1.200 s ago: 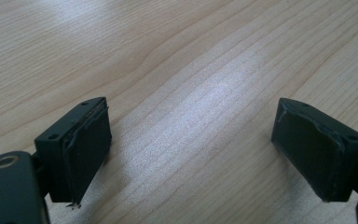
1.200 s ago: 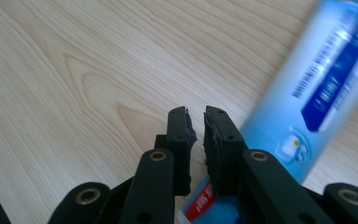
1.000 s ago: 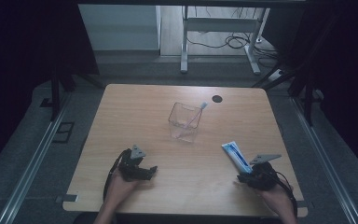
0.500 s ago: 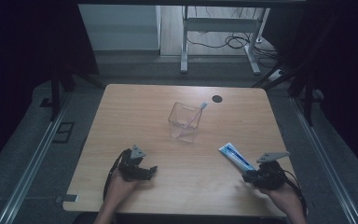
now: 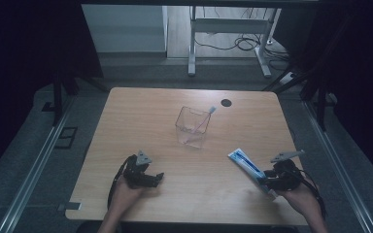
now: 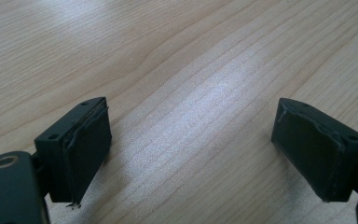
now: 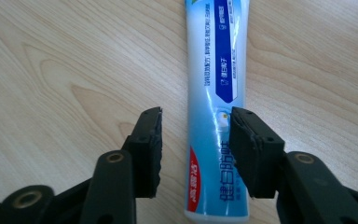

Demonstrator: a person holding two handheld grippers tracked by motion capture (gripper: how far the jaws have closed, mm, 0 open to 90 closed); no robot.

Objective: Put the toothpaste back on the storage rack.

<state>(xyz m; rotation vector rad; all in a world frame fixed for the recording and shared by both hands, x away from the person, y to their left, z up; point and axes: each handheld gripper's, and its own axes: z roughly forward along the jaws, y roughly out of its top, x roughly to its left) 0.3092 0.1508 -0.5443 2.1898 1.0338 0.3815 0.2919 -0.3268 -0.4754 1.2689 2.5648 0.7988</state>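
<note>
A blue and white toothpaste tube [image 5: 245,162] lies flat on the wooden table [image 5: 150,111] at the front right. My right gripper [image 5: 267,182] straddles its near end. In the right gripper view the tube [image 7: 216,70] runs away between the jaws; the right pad [image 7: 242,144] touches it, and the left pad [image 7: 151,140] stands a little off it, so the gripper [image 7: 196,135] is open. My left gripper [image 5: 155,178] rests at the front left, and its jaws [image 6: 191,140] stand wide open over bare wood.
A clear plastic cup [image 5: 193,127] stands mid-table with a toothbrush [image 5: 209,114] leaning in it. A dark round hole [image 5: 226,102] sits near the far edge. Beyond the table are desk legs and cables on the floor.
The right hand has carried the tube to the right and laid it flat on the table, and its jaws now sit loose around it. The left gripper has not moved.
</note>
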